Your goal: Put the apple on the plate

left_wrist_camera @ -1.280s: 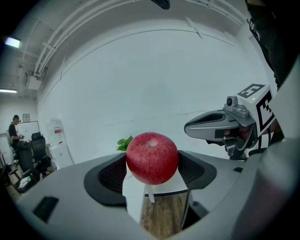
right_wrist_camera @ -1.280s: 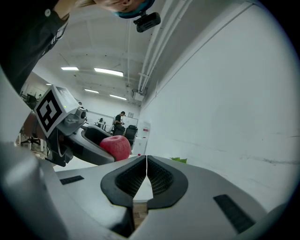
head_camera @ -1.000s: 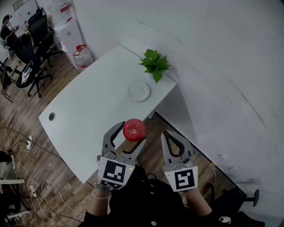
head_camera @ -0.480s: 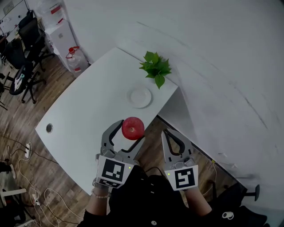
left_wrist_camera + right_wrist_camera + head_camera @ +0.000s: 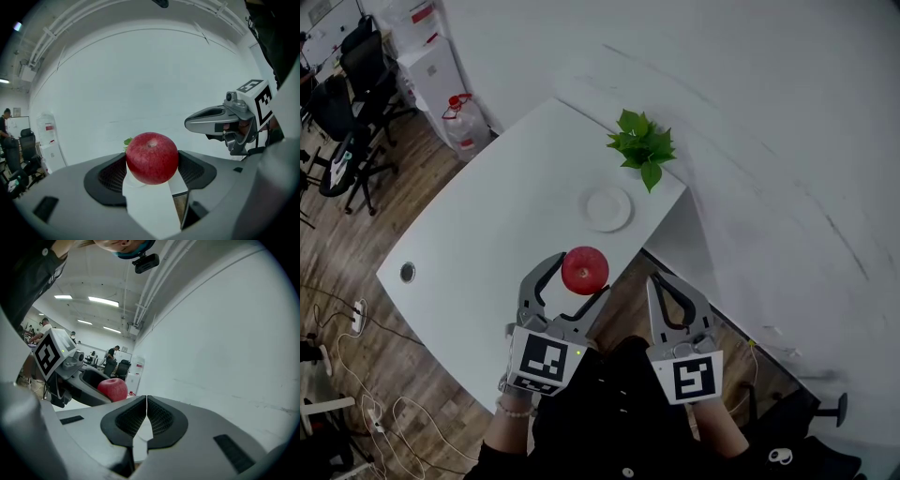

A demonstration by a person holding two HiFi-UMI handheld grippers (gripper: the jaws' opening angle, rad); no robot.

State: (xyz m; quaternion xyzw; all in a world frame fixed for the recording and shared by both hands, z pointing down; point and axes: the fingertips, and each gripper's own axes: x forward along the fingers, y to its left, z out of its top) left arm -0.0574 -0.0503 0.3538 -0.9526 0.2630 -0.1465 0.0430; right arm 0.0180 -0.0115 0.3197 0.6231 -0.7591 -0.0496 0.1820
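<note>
While the left gripper (image 5: 579, 278) clenched its fingers on the apple (image 5: 585, 269), held short of the plate (image 5: 607, 208) on the worktop (image 5: 487, 244), the right gripper (image 5: 659, 284) hung farther from the plate, fingers pressed together, empty.

Dim, vignetted head view; fisheye gripper views bend edges, ceiling strip lights (image 5: 102, 300) glare

A white tabletop (image 5: 487, 234) stands ahead of the left tongs (image 5: 579, 277) by a white wall (image 5: 750, 112); wood floor (image 5: 347, 234) and black chairs (image 5: 356, 75) lie far left.
</note>
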